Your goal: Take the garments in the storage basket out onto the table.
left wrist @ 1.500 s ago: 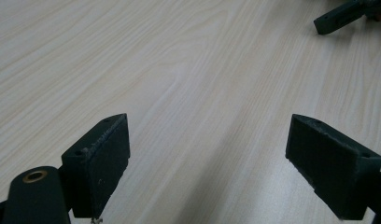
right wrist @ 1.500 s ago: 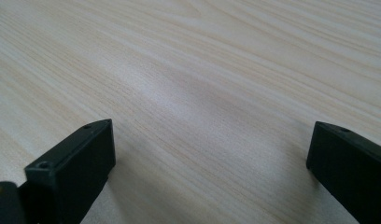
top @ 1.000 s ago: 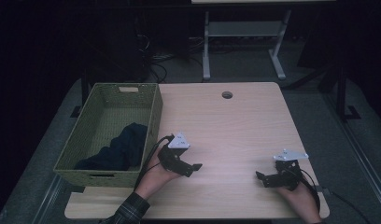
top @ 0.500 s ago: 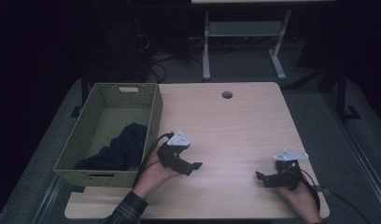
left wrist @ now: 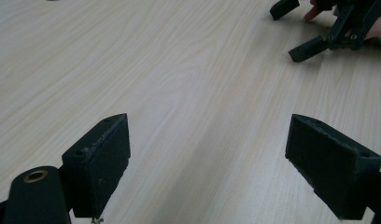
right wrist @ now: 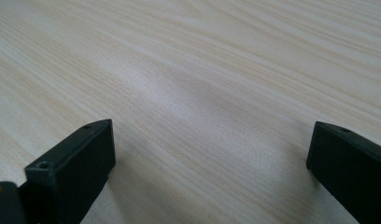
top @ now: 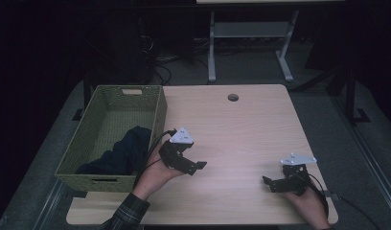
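Black blocky tongs [top: 199,166], woodgrain table [top: 241,129]

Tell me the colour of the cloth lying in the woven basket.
Dark navy blue cloth, bunched in the olive-green basket; best seen in the high view.

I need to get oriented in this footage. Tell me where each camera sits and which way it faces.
High view: above the person's side, looking forward and down on the table, basket, both hands and grippers.
Left gripper view: on the left gripper, low over the wood, its open jaws below; the right gripper lies ahead.
Right gripper view: on the right gripper, facing bare wood, jaws open.
Shared: the high and left gripper views both show the right gripper.
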`<state>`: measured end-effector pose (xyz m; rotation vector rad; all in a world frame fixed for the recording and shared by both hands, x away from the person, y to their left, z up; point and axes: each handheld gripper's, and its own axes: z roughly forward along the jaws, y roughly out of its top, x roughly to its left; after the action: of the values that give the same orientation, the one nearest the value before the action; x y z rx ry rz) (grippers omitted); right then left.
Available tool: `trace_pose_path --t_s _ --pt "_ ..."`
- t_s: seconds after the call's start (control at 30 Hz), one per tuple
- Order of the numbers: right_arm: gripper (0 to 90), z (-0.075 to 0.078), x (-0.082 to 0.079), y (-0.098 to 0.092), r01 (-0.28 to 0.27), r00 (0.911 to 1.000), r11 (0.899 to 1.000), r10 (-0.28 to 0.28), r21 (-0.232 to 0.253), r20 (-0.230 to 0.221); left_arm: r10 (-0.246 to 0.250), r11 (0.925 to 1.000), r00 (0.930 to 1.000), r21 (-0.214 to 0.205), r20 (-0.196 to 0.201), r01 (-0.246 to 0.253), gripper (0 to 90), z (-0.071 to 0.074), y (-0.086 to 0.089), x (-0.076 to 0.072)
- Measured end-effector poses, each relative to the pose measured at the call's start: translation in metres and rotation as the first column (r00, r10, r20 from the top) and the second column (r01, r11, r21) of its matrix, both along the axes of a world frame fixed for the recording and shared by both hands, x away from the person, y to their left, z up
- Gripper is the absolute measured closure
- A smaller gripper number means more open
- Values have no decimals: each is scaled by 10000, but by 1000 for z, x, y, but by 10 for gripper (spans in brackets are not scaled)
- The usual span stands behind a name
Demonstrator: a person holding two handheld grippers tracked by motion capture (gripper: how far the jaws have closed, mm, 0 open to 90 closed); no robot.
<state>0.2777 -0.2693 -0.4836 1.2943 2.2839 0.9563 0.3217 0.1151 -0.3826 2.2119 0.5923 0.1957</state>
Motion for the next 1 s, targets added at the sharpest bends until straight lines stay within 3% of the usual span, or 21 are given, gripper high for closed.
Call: trace_pose_path --t_s 0.27,0.57,1.0 --pt "9 0 0 0 -22 10000 10000 22 2 14 162 9999 9998 -42 -63 -163 137 15 13 4" --pt "9 0 0 0 -23 10000 10000 23 3 17 200 9995 9997 228 -137 -197 137 29 26 8" --pt "9 0 0 0 -25 10000 10000 25 2 16 416 9971 9990 642 -142 -407 139 36 42 15"
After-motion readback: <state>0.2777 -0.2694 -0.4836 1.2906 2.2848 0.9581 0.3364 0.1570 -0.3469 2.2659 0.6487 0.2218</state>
